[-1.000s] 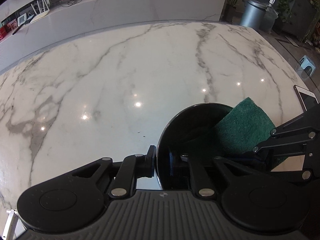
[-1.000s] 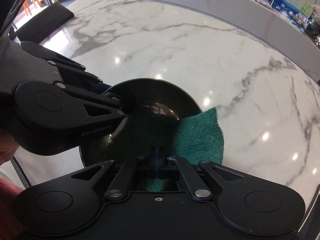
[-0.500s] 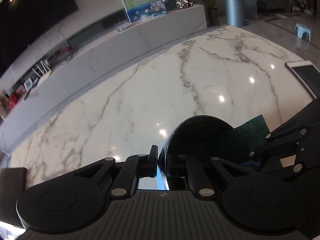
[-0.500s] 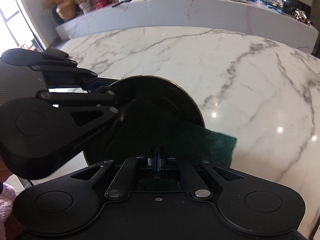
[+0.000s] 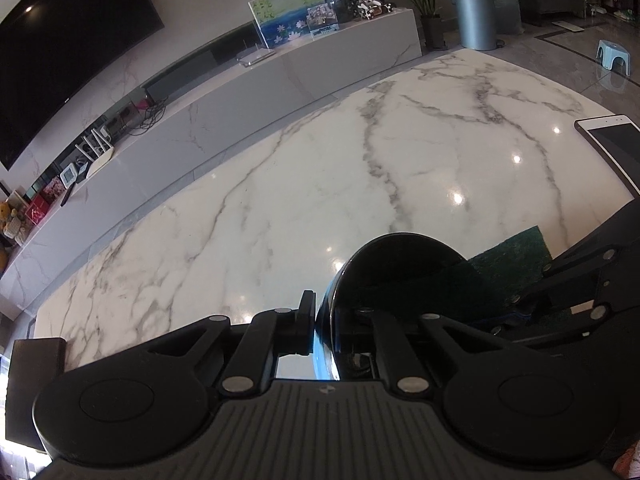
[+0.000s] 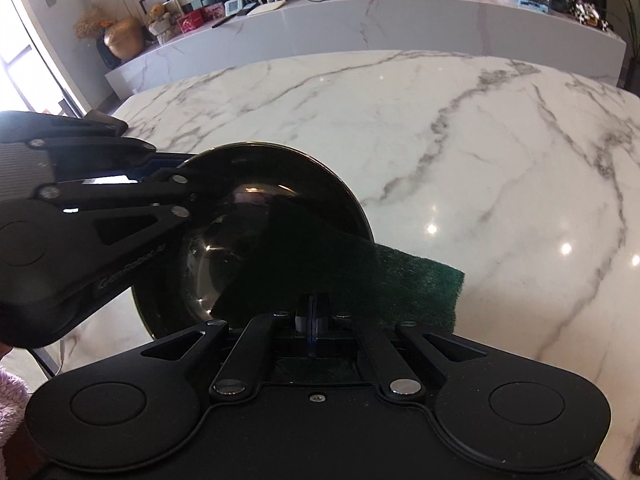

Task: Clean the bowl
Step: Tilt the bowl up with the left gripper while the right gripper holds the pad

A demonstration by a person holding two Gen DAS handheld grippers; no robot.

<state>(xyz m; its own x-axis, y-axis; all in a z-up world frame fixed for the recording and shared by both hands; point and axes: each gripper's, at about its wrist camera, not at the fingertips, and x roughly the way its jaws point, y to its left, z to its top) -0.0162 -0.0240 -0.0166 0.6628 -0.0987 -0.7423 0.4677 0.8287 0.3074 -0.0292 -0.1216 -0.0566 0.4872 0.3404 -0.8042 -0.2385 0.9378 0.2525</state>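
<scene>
A glossy black bowl (image 5: 404, 264) is held tilted above the white marble table (image 5: 360, 168). My left gripper (image 5: 326, 322) is shut on its rim, one finger outside and one inside. In the right wrist view the bowl (image 6: 256, 184) opens toward the camera, with the left gripper (image 6: 180, 196) clamped on its left rim. My right gripper (image 6: 312, 312) is shut on a dark green scouring pad (image 6: 360, 276), which lies flat across the bowl's right side and sticks out past the rim. The pad also shows in the left wrist view (image 5: 516, 256).
A white tablet (image 5: 612, 144) lies on the table at the right edge. A long marble sideboard (image 6: 400, 24) with pictures and small items runs behind the table. A dark chair (image 5: 28, 376) stands at the table's left end. A grey bin (image 5: 476, 16) stands on the floor beyond.
Both grippers have lifted and tilted the bowl more upright, so the views now look across the room. The pad has turned flatter and slid across the bowl's inside.
</scene>
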